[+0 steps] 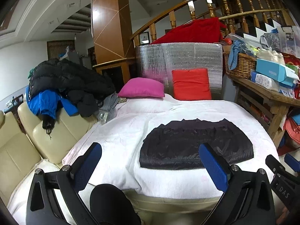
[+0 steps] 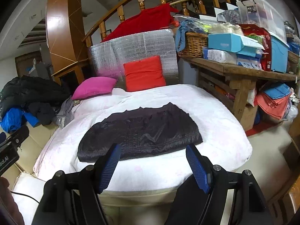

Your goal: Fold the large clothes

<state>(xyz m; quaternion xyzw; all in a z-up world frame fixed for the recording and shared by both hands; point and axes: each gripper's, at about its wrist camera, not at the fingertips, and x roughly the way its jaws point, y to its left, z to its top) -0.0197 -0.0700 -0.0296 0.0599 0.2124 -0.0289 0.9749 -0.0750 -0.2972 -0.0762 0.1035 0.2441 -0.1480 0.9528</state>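
A dark quilted garment (image 1: 195, 144) lies folded flat on the white blanket (image 1: 116, 135) that covers the bed; it also shows in the right wrist view (image 2: 138, 133). My left gripper (image 1: 150, 150) is open and empty, held above the near edge of the bed, just short of the garment's near left part. My right gripper (image 2: 152, 150) is open and empty, held at the garment's near edge. Neither gripper touches the cloth.
A heap of dark and blue jackets (image 1: 61, 86) lies on the cream sofa (image 1: 48, 136) at the left. A pink cushion (image 1: 142, 88) and a red cushion (image 1: 191, 84) stand at the far end. A cluttered wooden table (image 2: 238, 71) is at the right.
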